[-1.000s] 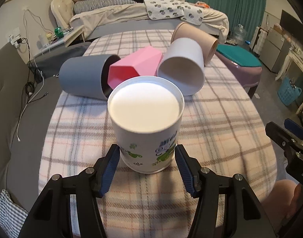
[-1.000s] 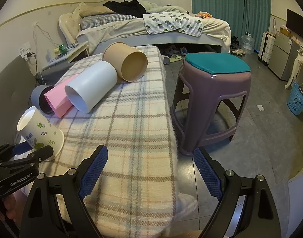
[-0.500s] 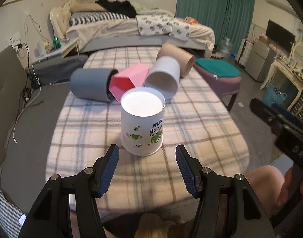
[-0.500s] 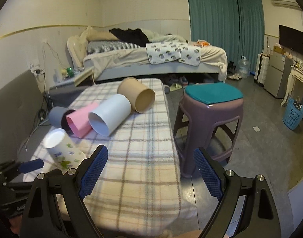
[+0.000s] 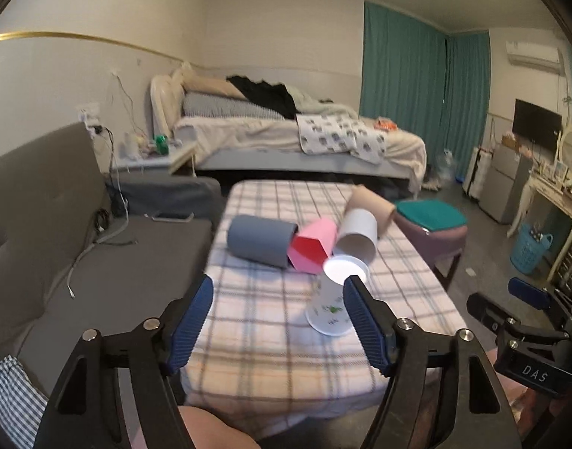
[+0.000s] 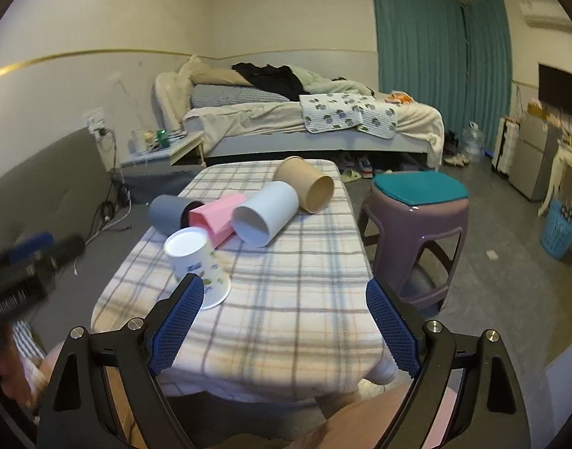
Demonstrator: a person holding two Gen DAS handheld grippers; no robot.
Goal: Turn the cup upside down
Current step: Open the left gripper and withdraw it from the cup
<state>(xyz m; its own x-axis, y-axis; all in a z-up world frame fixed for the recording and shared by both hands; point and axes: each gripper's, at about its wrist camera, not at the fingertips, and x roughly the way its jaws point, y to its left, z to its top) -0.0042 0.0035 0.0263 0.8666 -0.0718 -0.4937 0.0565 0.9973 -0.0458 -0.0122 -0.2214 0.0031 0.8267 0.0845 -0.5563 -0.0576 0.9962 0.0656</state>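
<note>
A white paper cup with green print (image 5: pixel 332 301) stands upside down, mouth down, on the plaid-covered table (image 5: pixel 263 329); it also shows in the right wrist view (image 6: pixel 196 262). My left gripper (image 5: pixel 278 321) is open and empty, held back from the table's near edge with the cup just inside its right finger. My right gripper (image 6: pixel 284 325) is open and empty, also back over the near edge, the cup to its left. Behind the cup lie a grey cup (image 5: pixel 261 239), a pink cup (image 5: pixel 312 249), a white cup (image 5: pixel 357 237) and a tan cup (image 5: pixel 372 205), all on their sides.
A purple stool with a teal cushion (image 6: pixel 416 220) stands right of the table. A grey sofa (image 5: pixel 61 254) is on the left, a bed (image 5: pixel 286 142) behind. A blue basket (image 6: pixel 560 232) sits at the far right. My knee (image 6: pixel 360 422) is below the grippers.
Both grippers have pulled back and up from the table. The left gripper has moved away from the upside-down cup, which stays standing where it was.
</note>
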